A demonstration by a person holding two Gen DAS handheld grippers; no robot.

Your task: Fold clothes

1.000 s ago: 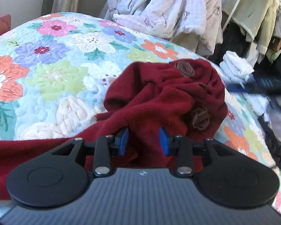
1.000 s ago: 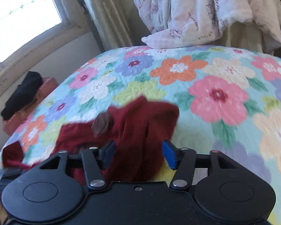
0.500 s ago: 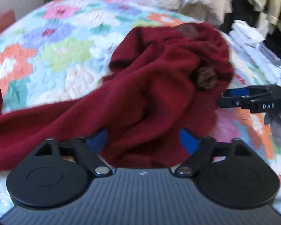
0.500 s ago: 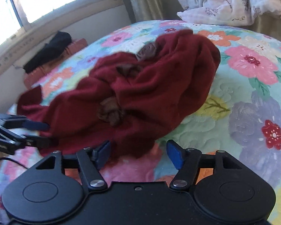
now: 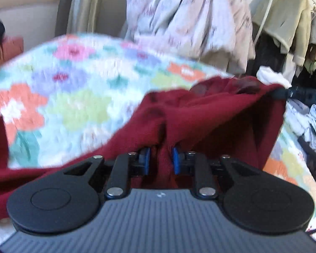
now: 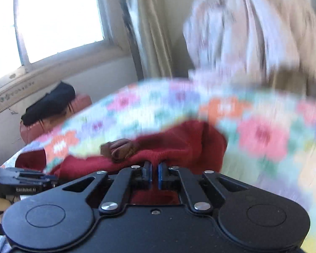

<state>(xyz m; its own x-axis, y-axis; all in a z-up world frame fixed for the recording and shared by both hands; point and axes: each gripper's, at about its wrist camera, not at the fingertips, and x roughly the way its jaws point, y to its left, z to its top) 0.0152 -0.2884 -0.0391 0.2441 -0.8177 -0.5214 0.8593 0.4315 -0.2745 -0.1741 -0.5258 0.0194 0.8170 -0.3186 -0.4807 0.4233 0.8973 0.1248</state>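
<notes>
A dark red knit garment (image 5: pixel 210 122) with brown fabric flowers (image 6: pixel 120 148) is lifted over the floral quilt (image 5: pixel 73 97). My left gripper (image 5: pixel 160 161) is shut on a bunched fold of it. My right gripper (image 6: pixel 154 175) is shut on a thin edge of the same garment (image 6: pixel 179 145). In the left wrist view the right gripper (image 5: pixel 295 94) pinches the far right corner, so the cloth stretches between both. The left gripper's body (image 6: pixel 21 181) shows at the lower left of the right wrist view.
A heap of pale printed bedding (image 5: pixel 189 21) lies at the back of the bed. Clothes hang on a rack (image 5: pixel 288 25) at right, with a pile of garments (image 5: pixel 313 122) below. A black item on a red box (image 6: pixel 50 105) sits under the window (image 6: pixel 59 16).
Both grippers have closed on the red garment, having been open half a second ago. They have lifted it off the quilt and spread it between them. The views are motion-blurred.
</notes>
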